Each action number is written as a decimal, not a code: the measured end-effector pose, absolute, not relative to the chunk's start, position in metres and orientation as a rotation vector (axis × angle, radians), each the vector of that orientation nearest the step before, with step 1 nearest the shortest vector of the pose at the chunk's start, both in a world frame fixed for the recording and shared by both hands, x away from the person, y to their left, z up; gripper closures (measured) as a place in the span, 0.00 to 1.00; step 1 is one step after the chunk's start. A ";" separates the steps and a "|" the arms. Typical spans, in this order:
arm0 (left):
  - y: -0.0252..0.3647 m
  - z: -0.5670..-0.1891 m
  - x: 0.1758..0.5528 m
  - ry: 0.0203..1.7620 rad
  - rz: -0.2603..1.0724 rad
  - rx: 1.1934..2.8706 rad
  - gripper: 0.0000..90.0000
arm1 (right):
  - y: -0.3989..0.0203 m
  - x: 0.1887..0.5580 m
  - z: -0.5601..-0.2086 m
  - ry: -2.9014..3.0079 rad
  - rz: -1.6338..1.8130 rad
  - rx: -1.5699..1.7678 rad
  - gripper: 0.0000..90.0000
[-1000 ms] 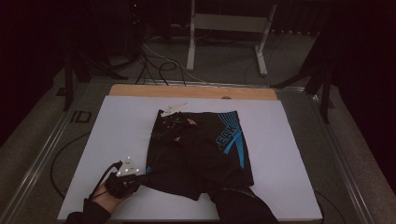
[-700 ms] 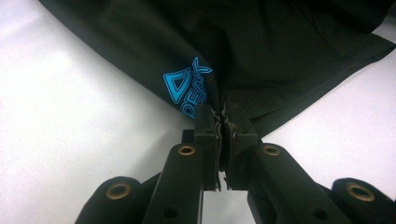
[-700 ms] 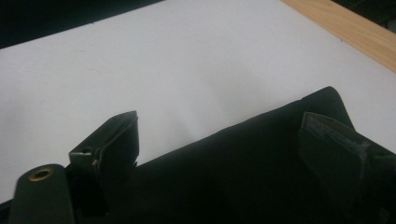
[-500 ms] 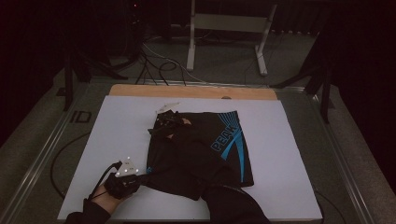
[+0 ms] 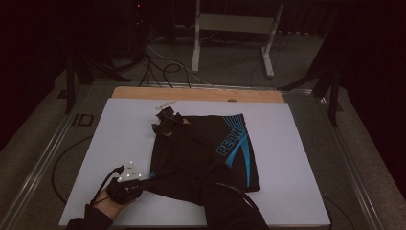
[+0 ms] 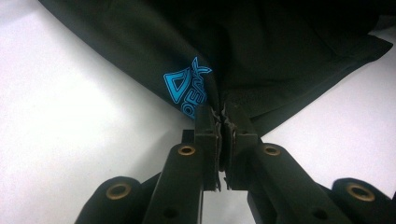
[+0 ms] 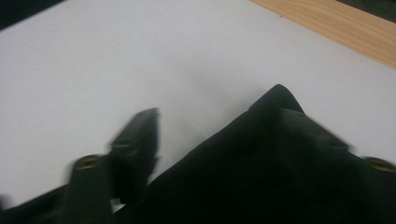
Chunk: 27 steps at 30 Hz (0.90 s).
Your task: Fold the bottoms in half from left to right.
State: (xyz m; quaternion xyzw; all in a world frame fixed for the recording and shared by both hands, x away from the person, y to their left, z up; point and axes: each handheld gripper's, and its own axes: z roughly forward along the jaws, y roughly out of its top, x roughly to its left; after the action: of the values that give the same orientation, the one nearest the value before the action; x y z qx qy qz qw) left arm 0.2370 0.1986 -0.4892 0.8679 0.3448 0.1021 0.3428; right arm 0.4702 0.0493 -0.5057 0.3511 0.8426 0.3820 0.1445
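Having just been closing, the right gripper [image 5: 165, 125]'s jaws are seen straddling, not yet pinching, the far corner of the black shorts [image 5: 210, 153] on the white table [image 5: 297, 158], while the left gripper [image 5: 143, 183] is clamped on the near hem, so folding is judged imminent.

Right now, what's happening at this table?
A person is handling black shorts on the white board with two handheld grippers. The left gripper is clamped on the near left corner of the fabric. The right gripper, at the far left corner, has just been closing, jaws apart around that corner, not yet pinching.
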 end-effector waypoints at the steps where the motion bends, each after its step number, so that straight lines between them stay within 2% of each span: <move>1: 0.198 -0.489 0.237 0.895 0.266 2.258 0.95 | 0.051 0.471 -0.507 2.432 1.088 1.011 0.37; 9: 0.198 -0.490 0.237 0.894 0.264 2.257 0.95 | 0.055 0.477 -0.517 2.435 1.014 1.066 0.44; 12: 0.198 -0.490 0.237 0.891 0.264 2.260 0.95 | 0.058 0.479 -0.521 2.447 0.964 1.066 0.54; 15: 0.198 -0.490 0.237 0.894 0.262 2.257 0.95 | 0.059 0.479 -0.522 2.451 0.948 1.056 0.58; 17: 0.198 -0.490 0.237 0.894 0.261 2.259 0.95 | 0.058 0.479 -0.521 2.438 0.934 1.060 0.67; 22: 0.198 -0.490 0.237 0.893 0.260 2.259 0.95 | 0.055 0.481 -0.521 2.442 0.941 1.074 0.78; 24: 0.198 -0.490 0.237 0.895 0.260 2.259 0.95 | 0.052 0.481 -0.519 2.480 0.937 1.041 0.91; 27: 0.198 -0.489 0.237 0.897 0.259 2.255 0.95 | 0.052 0.481 -0.518 2.486 0.939 1.034 0.96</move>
State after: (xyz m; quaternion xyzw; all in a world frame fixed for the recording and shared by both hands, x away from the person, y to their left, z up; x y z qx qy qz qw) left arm 0.2370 0.1977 -0.4892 0.8679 0.3451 0.0995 0.3433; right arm 0.4807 0.0517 -0.5177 0.3588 0.8627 0.3260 0.1443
